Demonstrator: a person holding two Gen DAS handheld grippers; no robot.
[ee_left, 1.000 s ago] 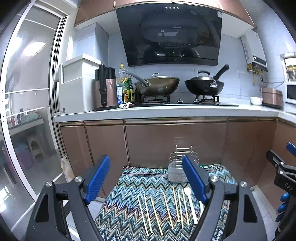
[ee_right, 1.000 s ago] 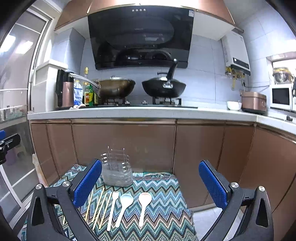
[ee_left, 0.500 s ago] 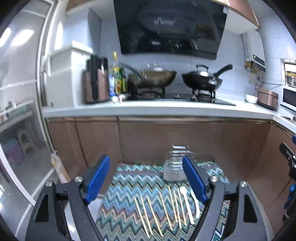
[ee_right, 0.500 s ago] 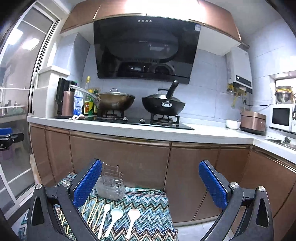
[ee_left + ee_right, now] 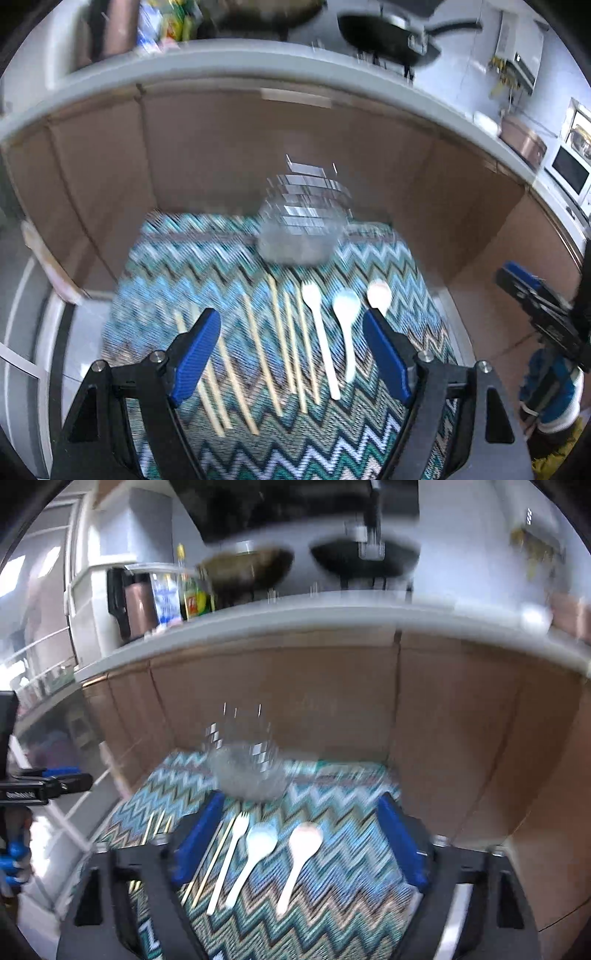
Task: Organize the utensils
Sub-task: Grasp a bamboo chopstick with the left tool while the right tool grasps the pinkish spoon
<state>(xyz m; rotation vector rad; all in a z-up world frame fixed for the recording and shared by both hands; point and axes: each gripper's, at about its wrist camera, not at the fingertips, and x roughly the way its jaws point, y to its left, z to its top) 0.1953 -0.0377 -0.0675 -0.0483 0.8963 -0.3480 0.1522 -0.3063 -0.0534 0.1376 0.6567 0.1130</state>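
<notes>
Both views are motion-blurred. A zigzag-patterned cloth (image 5: 207,266) covers a low surface in front of brown kitchen cabinets (image 5: 207,147). At the far edge of the cloth stands a clear utensil holder with a wire rack (image 5: 299,225), upright, nothing visible inside.

Near side of the holder, the utensils lie flat on the cloth in a rough row. Left part – several chopsticks (image 5: 258,350), roughly parallel, pointing near to far. Just right of them a white fork (image 5: 229,860), then a white spoon (image 5: 255,853), then a second, pinkish-white spoon (image 5: 301,853) furthest right.

Left gripper (image 5: 291,350) hangs above the chopsticks and fork, jaws wide apart, nothing between its pads. Right gripper (image 5: 299,849) hangs above the fork and both spoons – its jaws are closing, and it holds nothing; the utensils lie on the cloth below the gap.

On the counter (image 5: 295,613) far behind stand two woks and bottles.
</notes>
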